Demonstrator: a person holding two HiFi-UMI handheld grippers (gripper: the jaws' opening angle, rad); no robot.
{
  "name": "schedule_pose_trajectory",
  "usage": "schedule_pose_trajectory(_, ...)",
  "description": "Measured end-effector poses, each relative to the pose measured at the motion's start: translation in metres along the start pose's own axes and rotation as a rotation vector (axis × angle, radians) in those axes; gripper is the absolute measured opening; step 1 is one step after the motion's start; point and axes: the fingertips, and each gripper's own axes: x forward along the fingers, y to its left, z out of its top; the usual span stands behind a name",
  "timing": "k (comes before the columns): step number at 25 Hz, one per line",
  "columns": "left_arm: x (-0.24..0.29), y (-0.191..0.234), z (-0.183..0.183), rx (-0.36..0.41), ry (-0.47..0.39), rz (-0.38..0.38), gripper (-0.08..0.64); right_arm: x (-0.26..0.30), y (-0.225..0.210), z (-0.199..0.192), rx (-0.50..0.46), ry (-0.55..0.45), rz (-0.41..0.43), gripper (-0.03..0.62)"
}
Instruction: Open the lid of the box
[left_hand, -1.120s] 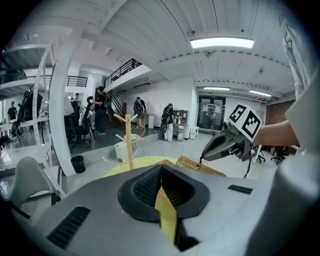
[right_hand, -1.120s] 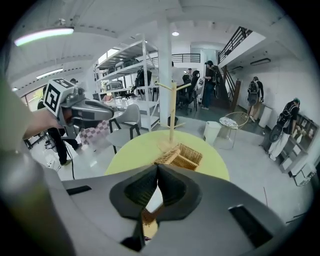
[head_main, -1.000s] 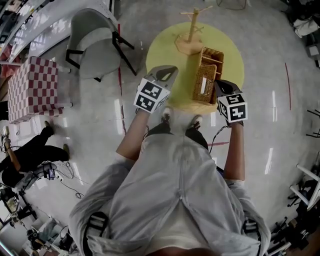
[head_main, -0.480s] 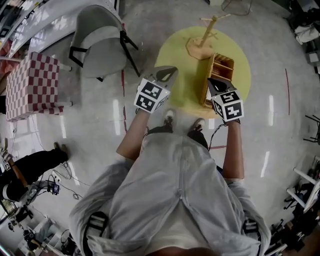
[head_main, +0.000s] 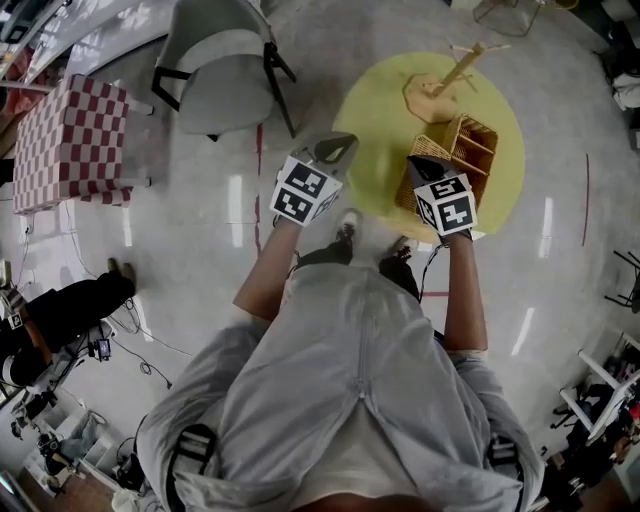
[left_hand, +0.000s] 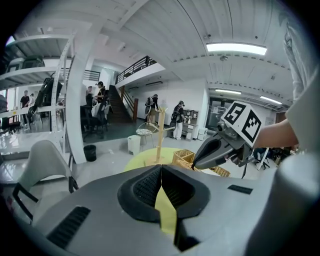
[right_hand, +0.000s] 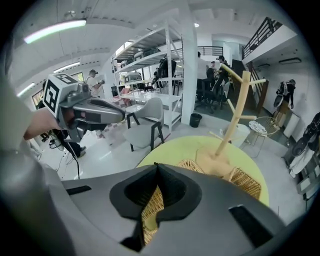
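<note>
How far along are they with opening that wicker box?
Little looks done. The right gripper hovers over the near end of the wicker box, fingers together on nothing; the left gripper hangs aside, also closed. Grasping and opening it is left.

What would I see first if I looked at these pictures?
Probably the round yellow table, with a wicker box and a wooden stand on it. The right tongs hang shut over the box's near end; the left tongs, also shut, are at the table's left edge. A red-checked stool sits far left.
</note>
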Motion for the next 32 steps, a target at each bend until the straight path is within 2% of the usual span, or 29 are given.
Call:
schedule_pose_trajectory(9,0.004,0.03,-0.036,-0.064,0.07,0.035,0.029,0.059,0.006,-0.028,-0.003,0.126,0.052,0.026)
schedule_pose_trajectory(18,0.003,0.027,-0.076,-0.116,0.131,0.048,0.03,0.099,0.009,-0.082,0.046,0.258,0.054,0.026)
schedule_pose_trajectory(21,0.001,0.025,-0.085,-0.128,0.153,0.056,0.03,0.101,0.01,-0.083,0.042,0.263,0.056,0.029)
schedule_pose_trajectory(25,0.003,0.015,-0.083,-0.125,0.15,0.048,0.029,0.092,0.008,-0.077,0.06,0.244,0.062,0.068)
schedule_pose_trajectory(32,0.016,-0.006,-0.053,-0.07,0.115,0.013,0.031,0.036,-0.02,-0.043,0.094,0.106,-0.006,0.072)
